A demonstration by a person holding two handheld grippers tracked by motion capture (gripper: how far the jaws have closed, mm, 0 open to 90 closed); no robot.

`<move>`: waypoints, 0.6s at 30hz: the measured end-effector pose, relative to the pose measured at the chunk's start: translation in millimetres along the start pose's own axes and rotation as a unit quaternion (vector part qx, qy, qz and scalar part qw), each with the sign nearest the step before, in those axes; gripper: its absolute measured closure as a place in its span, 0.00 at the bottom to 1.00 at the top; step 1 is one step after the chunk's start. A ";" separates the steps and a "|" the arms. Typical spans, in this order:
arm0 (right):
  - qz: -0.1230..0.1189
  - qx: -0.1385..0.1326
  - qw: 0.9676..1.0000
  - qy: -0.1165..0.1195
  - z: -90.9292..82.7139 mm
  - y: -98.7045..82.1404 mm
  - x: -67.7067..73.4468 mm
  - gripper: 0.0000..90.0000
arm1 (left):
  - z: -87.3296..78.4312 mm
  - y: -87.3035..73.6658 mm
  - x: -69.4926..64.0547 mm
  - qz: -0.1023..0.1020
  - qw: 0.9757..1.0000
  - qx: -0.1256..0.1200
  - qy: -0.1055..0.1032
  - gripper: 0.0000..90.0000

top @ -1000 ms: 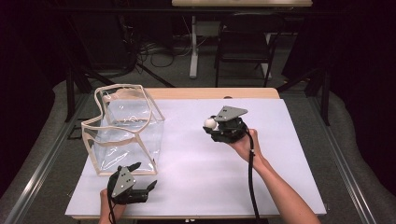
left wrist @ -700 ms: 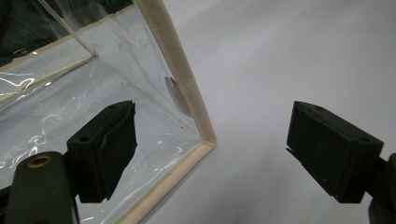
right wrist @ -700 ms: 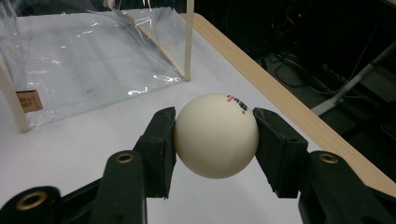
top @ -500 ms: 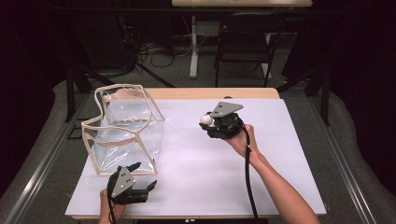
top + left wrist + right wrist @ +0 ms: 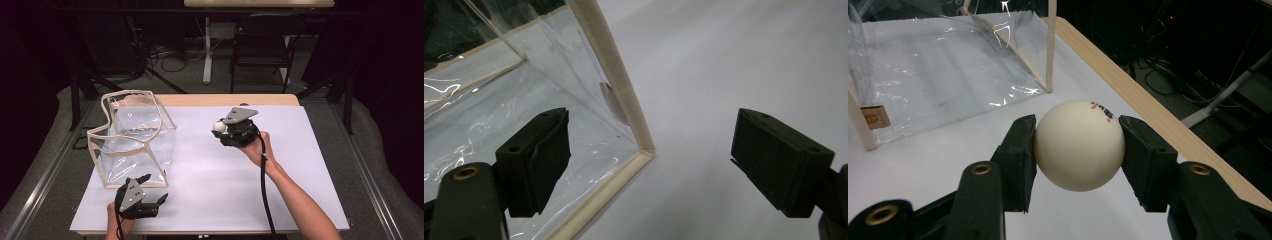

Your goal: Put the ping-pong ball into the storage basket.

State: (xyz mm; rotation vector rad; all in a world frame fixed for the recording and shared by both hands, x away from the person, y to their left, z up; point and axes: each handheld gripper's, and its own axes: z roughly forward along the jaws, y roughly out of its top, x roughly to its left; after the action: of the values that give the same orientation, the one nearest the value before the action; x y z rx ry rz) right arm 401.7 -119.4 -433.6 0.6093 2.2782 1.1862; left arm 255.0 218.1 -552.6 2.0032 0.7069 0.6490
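A white ball (image 5: 1079, 145) with small red and black print is clamped between the two black jaws of my right gripper (image 5: 1078, 150). In the high view that gripper (image 5: 221, 131) hovers over the middle of the white table, the ball (image 5: 218, 126) at its tip pointing left toward a clear plastic bag (image 5: 132, 142) with cream edging. The bag stands open-topped at the table's left. My left gripper (image 5: 156, 190) rests near the front edge, just in front of the bag, jaws wide apart. In the left gripper view the bag's lower corner (image 5: 644, 150) lies between them, untouched.
The white table sheet (image 5: 300, 165) has bare room right of the right hand and between the two grippers. A wooden table edge (image 5: 225, 100) runs along the far side. A dark chair (image 5: 265, 45) and cables stand on the floor beyond.
The right gripper with the ball has shifted slightly toward the near side and left. The left gripper and the bag have stayed put.
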 end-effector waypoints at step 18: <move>0.000 -0.008 1.000 0.007 6.2 15.4 -1.3 0.56 | 0.4 0.1 -0.2 0.000 1.000 -0.001 0.000 0.18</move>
State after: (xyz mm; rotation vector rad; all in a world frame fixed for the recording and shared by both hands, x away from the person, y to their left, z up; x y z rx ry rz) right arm 409.0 -108.3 -423.5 0.5963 2.2773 1.2113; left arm 255.1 217.7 -552.7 2.0025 0.7057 0.6503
